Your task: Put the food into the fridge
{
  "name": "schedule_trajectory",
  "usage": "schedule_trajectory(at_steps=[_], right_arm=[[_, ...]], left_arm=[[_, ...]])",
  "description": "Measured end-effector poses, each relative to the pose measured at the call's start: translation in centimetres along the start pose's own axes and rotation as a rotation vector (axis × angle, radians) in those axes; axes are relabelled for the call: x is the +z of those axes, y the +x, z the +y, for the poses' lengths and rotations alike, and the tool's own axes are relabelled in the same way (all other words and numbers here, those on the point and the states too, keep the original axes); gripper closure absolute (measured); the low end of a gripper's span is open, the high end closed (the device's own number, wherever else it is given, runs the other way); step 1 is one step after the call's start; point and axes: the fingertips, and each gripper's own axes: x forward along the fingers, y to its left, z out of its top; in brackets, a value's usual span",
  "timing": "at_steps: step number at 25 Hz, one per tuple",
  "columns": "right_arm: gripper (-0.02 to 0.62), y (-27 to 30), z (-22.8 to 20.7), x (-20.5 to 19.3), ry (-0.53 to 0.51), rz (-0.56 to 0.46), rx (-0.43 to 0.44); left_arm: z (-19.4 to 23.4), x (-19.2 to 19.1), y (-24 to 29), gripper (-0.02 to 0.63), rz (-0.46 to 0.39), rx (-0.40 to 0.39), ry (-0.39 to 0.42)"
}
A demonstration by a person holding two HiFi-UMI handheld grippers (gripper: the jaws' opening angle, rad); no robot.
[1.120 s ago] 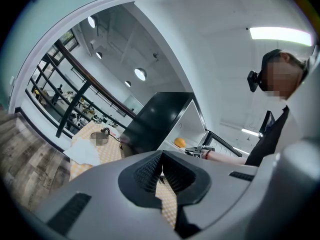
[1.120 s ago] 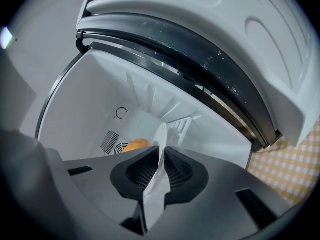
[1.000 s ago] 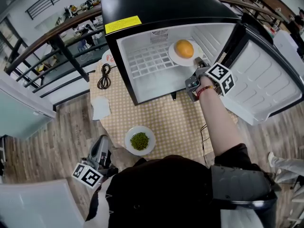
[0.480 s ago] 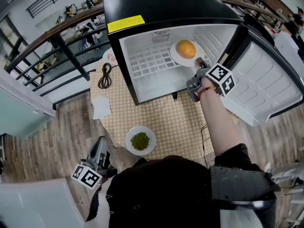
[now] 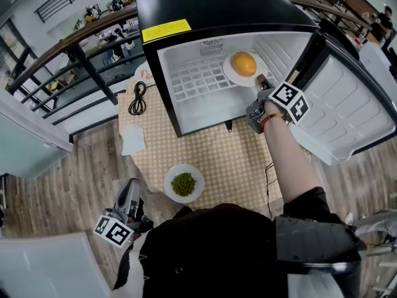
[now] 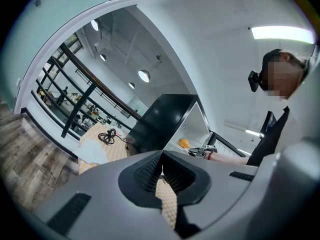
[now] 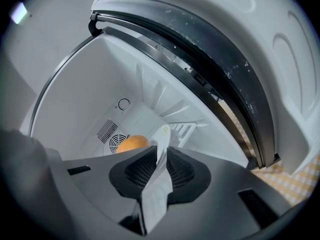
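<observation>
An orange (image 5: pixel 244 64) lies on a white plate (image 5: pixel 231 74) that rests on the shelf inside the open black fridge (image 5: pixel 211 5). My right gripper (image 5: pixel 262 82) reaches into the fridge at the plate's near rim. Its jaws have just been opening. In the right gripper view the plate's rim (image 7: pixel 162 136) still stands between the jaws of the right gripper (image 7: pixel 161 156), with the orange (image 7: pixel 131 143) behind. A white bowl of green peas (image 5: pixel 183 184) sits on the table. My left gripper (image 5: pixel 127 200) hangs low beside the table, shut and holding nothing (image 6: pixel 161 156).
The fridge door (image 5: pixel 347 110) stands wide open to the right of my arm. A black cable (image 5: pixel 136 99) and a white napkin (image 5: pixel 132 140) lie on the checkered tablecloth (image 5: pixel 229 154) left of the fridge. Railings and a wooden floor (image 5: pixel 62 172) are at the left.
Almost nothing differs in the head view. The plate with the orange stays on the shelf and both hands keep their places.
</observation>
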Motion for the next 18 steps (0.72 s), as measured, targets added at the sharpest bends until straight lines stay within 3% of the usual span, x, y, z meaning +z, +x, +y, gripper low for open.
schedule_trajectory(at_steps=[12, 18], right_arm=[[0.525, 0.06, 0.02, -0.14, -0.116, 0.037, -0.031], [0.518, 0.15, 0.4, -0.12, -0.225, 0.054, -0.043]], left_arm=[[0.02, -0.12, -0.31, 0.592, -0.001, 0.009, -0.005], [0.07, -0.32, -0.48, 0.592, -0.001, 0.01, -0.009]])
